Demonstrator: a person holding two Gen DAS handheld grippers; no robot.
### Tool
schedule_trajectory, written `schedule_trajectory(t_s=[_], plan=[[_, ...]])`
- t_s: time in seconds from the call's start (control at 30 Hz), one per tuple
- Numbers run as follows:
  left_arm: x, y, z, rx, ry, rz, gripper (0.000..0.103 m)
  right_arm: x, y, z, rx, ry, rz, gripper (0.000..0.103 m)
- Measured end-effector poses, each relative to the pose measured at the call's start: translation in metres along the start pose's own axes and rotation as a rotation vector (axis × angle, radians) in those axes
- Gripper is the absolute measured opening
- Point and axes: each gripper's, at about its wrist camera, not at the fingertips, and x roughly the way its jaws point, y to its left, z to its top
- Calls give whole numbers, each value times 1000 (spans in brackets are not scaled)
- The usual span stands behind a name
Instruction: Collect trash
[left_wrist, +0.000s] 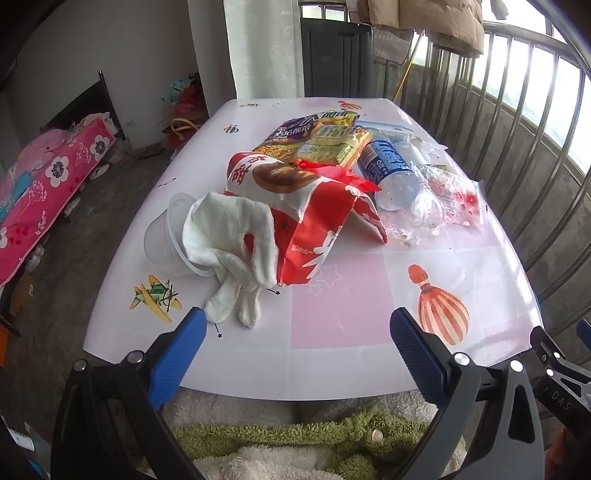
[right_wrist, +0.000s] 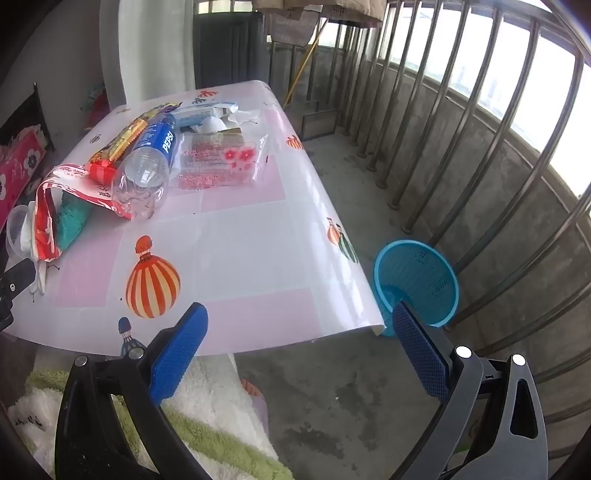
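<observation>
Hovering over the near edge of the table (left_wrist: 351, 354), the left gripper (left_wrist: 297, 325) has its jaws spread wide and empty, as does the right gripper (right_wrist: 299, 321). Trash lies heaped mid-table: a crumpled white tissue (left_wrist: 232, 236) against a red snack bag (left_wrist: 306, 206), and a Pepsi bottle (right_wrist: 151, 162) on its side. A blue wastebasket (right_wrist: 424, 273) stands on the floor just beside the table's right edge.

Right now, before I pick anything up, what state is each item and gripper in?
Left gripper: open, empty.
Right gripper: open, empty.
Pepsi bottle: empty, lying on its side.
Red snack bag: torn open, crumpled.
White tissue: crumpled, draped over the cup.
Clear plastic cup: tipped on its side.
Blue basket: upright on the floor beside the table, looks empty.
</observation>
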Motion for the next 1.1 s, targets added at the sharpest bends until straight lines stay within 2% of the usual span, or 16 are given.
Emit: schedule_trajectory(t_s=[1.1], plan=[[1,5,1,-18,-1,-7,97,0,-4,0,-1,-8,-1,95]])
